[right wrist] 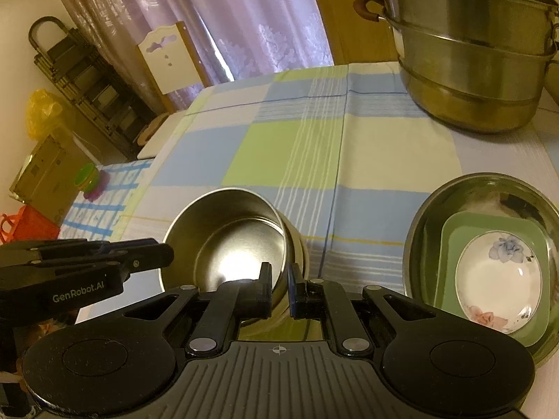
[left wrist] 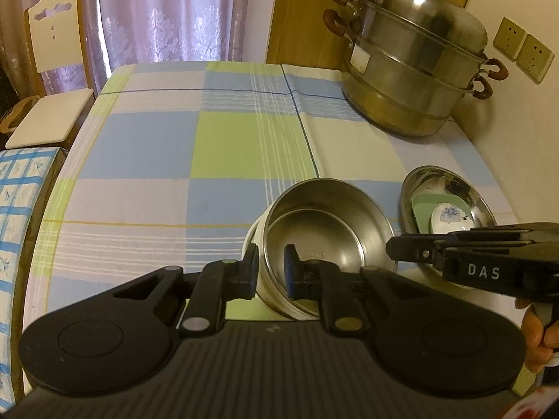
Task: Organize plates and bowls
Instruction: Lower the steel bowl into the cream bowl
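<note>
The tall stacked steamer pot (left wrist: 415,66) is set at the far right corner of the table (left wrist: 174,146), well apart from the work. A wide steel basin (right wrist: 422,223) is placed near the right edge, toward the near side, and a green square plate (right wrist: 450,237) and a white flowered dish (right wrist: 496,272) are nested in it. Just left of the basin, close to the near edge, a steel bowl (left wrist: 332,223) is seen tilted. Its near rim is pinched by the left gripper (left wrist: 270,274), one pad inside and one outside the wall. In the right wrist view the right gripper (right wrist: 279,288) is likewise narrowed over the opposite side of that rim, though firm contact cannot be confirmed.

Slipping is judged the main risk: smooth thin steel is held only at its rim, and uneven lifting by the two grippers could twist the bowl free. A clatter against the basin could jolt the dish.
</note>
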Tool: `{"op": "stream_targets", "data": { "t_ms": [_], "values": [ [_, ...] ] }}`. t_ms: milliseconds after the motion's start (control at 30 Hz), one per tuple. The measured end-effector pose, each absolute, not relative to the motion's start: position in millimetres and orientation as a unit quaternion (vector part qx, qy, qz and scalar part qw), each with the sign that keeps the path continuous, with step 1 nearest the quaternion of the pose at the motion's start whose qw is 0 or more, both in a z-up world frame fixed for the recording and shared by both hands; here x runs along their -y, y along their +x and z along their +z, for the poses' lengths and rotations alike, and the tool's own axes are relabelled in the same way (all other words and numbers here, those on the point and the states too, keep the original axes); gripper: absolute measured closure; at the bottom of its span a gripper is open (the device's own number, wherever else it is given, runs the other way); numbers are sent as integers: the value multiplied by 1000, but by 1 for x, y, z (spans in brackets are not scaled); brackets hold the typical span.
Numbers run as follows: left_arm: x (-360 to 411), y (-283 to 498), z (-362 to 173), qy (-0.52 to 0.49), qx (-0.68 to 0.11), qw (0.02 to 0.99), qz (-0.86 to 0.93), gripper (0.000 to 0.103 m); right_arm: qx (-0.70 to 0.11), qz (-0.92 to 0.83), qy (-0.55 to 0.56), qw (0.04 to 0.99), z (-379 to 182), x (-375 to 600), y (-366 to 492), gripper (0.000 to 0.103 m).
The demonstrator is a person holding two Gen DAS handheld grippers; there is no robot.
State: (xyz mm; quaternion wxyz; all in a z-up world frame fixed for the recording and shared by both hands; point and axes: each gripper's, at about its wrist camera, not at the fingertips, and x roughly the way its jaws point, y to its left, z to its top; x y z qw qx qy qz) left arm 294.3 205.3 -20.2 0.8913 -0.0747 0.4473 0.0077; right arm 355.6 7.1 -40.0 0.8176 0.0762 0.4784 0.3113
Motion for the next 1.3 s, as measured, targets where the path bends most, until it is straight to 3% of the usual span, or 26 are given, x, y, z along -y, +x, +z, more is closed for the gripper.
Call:
{"op": "stream_targets", "data": {
  "t_ms": [533,833,1300],
  "values": [
    [-210,305,-20,-80,-436,896,11,90,-445,307,98,836,-40,-6,369,92],
    [-216,315,-23,-88,-434,897,1,102,-415,315,110,846,-48,-12,376,93],
    [-221,322,-35,-95,-444,891,-1,101,-424,314,99,844,-59,-22,377,94]
  ]
}}
